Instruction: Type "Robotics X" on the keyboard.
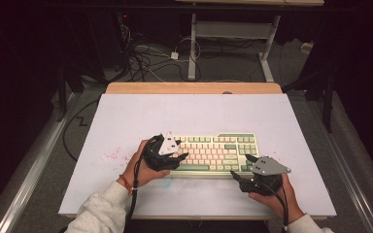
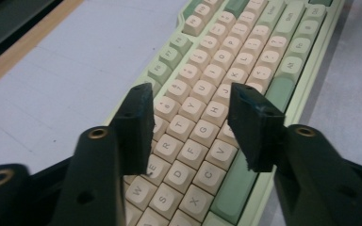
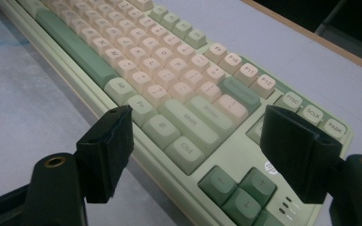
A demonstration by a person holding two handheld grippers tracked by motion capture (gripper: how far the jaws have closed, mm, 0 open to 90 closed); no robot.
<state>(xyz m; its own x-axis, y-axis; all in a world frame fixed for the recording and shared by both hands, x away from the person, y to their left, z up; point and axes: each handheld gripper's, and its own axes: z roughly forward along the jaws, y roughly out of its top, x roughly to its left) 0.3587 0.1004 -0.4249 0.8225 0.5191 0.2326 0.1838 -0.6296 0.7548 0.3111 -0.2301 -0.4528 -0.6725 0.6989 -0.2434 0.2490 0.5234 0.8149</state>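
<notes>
A: Where is the keyboard [image 1: 217,153] lying from your tools?

B: It is lying on the desk [image 1: 126,116] with its long axis running left to right, between your hands. Your left tool [image 2: 188,127] is hovering open over its left letter keys; your right tool [image 3: 195,155] is gaping open at its right near corner.

A: Which is nearer?

B: Both are equally near, I'm judging.
</notes>
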